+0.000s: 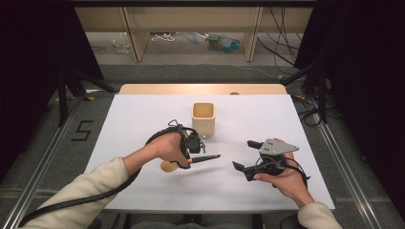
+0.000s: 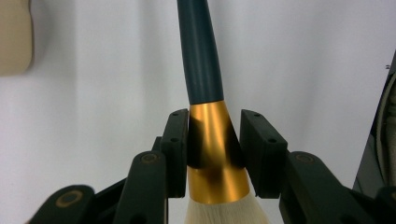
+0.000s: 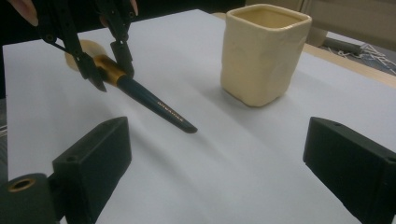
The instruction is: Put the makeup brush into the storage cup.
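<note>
Now one brush (image 2: 203, 70) clenched in left gripper (image 2: 214, 140), right gripper (image 3: 224, 182) released (empty), one cup (image 3: 261, 53).

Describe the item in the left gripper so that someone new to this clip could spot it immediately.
On the white table, just in front of the cream square cup, the left gripper clamps a makeup brush. Its gold ferrule, dark teal handle and pale bristles set it apart.

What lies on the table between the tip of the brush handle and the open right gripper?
Nothing: in the high view, bare white table separates the brush from the right gripper.
</note>
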`<state>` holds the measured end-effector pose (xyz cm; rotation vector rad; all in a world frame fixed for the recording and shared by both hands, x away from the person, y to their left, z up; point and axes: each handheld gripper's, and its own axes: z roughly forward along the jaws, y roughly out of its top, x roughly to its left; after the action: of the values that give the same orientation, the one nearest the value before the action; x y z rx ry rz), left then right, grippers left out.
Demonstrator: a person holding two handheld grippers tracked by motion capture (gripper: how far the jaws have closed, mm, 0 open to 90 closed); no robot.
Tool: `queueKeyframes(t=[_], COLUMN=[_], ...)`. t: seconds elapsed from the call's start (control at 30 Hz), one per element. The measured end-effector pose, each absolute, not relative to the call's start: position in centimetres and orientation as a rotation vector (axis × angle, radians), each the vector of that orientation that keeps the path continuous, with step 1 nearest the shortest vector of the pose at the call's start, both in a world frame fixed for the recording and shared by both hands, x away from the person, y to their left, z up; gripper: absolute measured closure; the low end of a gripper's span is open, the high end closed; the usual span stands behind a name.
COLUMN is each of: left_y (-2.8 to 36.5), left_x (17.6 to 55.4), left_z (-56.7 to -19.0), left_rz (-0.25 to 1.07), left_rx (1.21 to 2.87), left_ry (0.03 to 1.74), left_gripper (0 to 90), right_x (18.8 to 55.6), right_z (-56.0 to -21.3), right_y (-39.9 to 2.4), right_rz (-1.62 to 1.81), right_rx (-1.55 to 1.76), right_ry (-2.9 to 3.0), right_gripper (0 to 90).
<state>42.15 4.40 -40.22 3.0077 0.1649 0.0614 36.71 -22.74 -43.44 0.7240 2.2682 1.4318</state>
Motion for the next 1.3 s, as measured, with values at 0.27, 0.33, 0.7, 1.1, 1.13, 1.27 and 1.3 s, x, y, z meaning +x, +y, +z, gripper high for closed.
queueKeyframes(t=[0.27,0.33,0.7,1.1,1.13,1.27,1.3], left_y=[3.4,3.2,2.5,1.9,1.8,1.6,1.6], left_x=[41.9,41.8,41.4,41.0,41.0,41.0,40.9], left_z=[-40.0,-39.9,-39.3,-38.6,-38.5,-38.2,-38.2], left_rz=[0.060,0.068,0.086,0.088,0.090,0.096,0.091], left_rx=[3.008,3.005,2.999,3.001,3.000,3.002,2.999], left_ry=[0.127,0.122,0.083,0.041,0.042,0.026,0.024], left_gripper=[63.7,63.7,63.7,63.7,63.7,63.7,63.7], right_x=[37.1,37.2,37.2,37.4,37.4,37.4,37.4], right_z=[-43.5,-43.6,-44.0,-44.1,-44.1,-44.2,-44.3], right_y=[-21.7,-21.5,-20.6,-19.8,-19.8,-19.6,-19.5], right_rz=[1.429,1.427,1.418,1.419,1.420,1.420,1.431], right_rx=[0.694,0.690,0.669,0.652,0.648,0.632,0.636], right_ry=[2.294,2.313,2.359,2.396,2.398,2.409,2.398], right_gripper=[9.2,9.8,11.0,11.6,11.6,12.1,12.3])
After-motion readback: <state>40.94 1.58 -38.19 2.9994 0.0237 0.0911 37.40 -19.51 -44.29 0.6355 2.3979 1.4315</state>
